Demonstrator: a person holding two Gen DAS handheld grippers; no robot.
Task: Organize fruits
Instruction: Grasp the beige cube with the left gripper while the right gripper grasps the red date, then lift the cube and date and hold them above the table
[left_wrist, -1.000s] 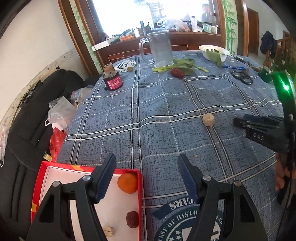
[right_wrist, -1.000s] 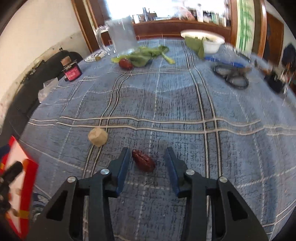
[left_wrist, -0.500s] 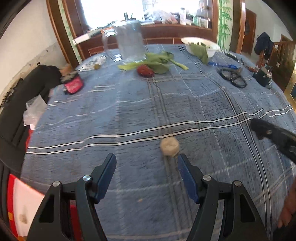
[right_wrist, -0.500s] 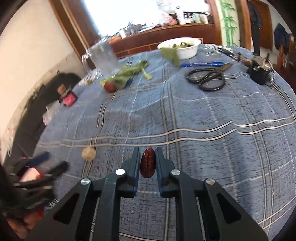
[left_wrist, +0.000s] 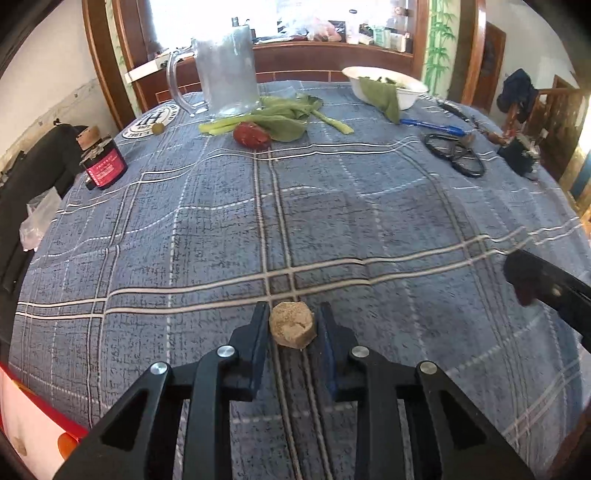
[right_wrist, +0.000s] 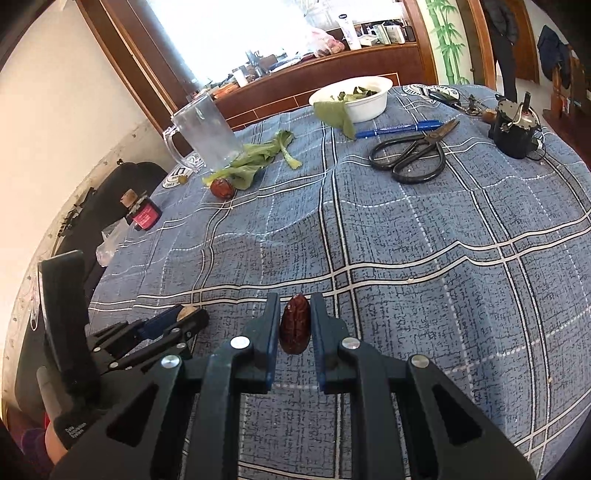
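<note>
While the left gripper (left_wrist: 292, 325) stands over the near part of the table (left_wrist: 369, 229), its jaws have just been closing and now clench a tan, rough round fruit (left_wrist: 292, 324), which sits between the two pads just above the blue checked cloth. Beside it, the right gripper (right_wrist: 293, 325) grasps a dark red date (right_wrist: 294, 323), held upright between its pads and lifted a little off the cloth. Another red date (left_wrist: 251, 134) lies near the far edge of the table, touching the green leaves (left_wrist: 280, 118) in front of the glass mug (left_wrist: 225, 70). At the near left corner, a red tray (left_wrist: 33, 428) shows only in part. Black scissors (right_wrist: 410, 155) lie toward the far right edge, near the white bowl (right_wrist: 354, 96).
</note>
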